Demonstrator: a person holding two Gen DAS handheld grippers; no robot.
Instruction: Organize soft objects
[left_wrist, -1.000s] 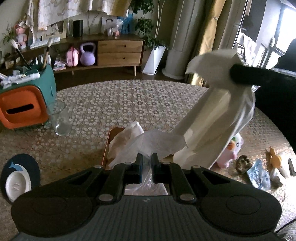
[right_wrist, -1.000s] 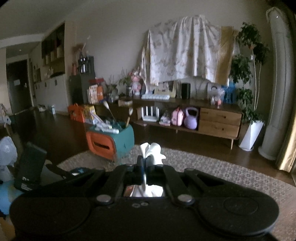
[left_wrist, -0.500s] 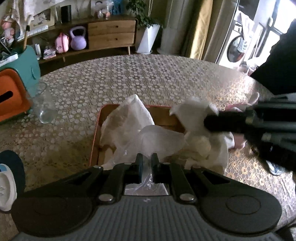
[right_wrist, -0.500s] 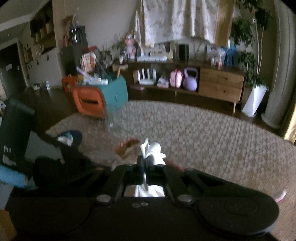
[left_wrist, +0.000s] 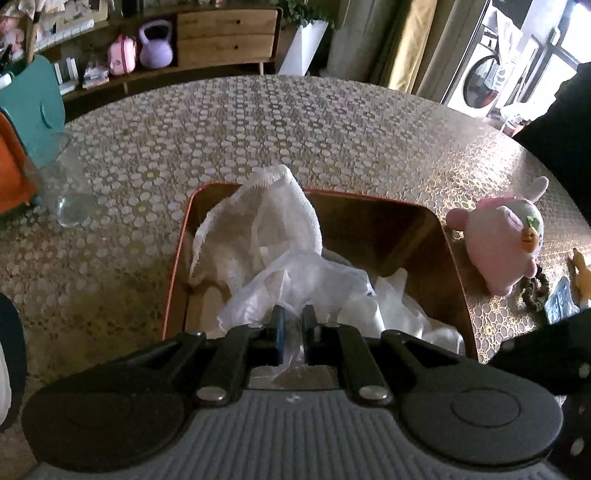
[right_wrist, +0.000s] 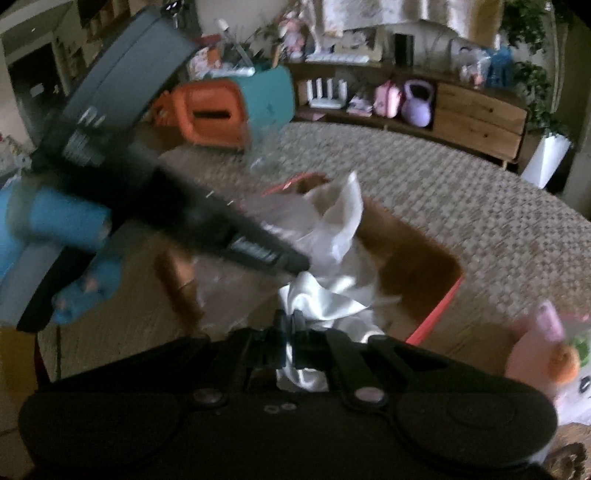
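Note:
An orange-rimmed wooden box (left_wrist: 436, 236) sits on the round patterned table. A white gauze cloth (left_wrist: 273, 218) drapes over its far left wall. My left gripper (left_wrist: 293, 319) is shut on a thin clear plastic bag (left_wrist: 303, 280) that hangs into the box. My right gripper (right_wrist: 290, 325) is shut on a shiny white cloth (right_wrist: 325, 299), low over the near edge of the same box (right_wrist: 439, 306). In the right wrist view the left gripper (right_wrist: 295, 262) reaches in from the upper left, held by a blue-gloved hand (right_wrist: 74, 236). A pink plush toy (left_wrist: 506, 240) lies right of the box.
A clear glass (left_wrist: 70, 184) stands at the left by an orange and teal case (left_wrist: 22, 122). Small trinkets (left_wrist: 535, 291) lie at the table's right edge, beyond the plush. A dark coaster with a white dish (left_wrist: 7, 354) is at the far left. A wooden sideboard (left_wrist: 225, 37) stands behind.
Both grippers have come down toward the box. The white cloth, held high a second ago, now lies bunched in the box's near right part, and the right gripper has left the left wrist view's middle.

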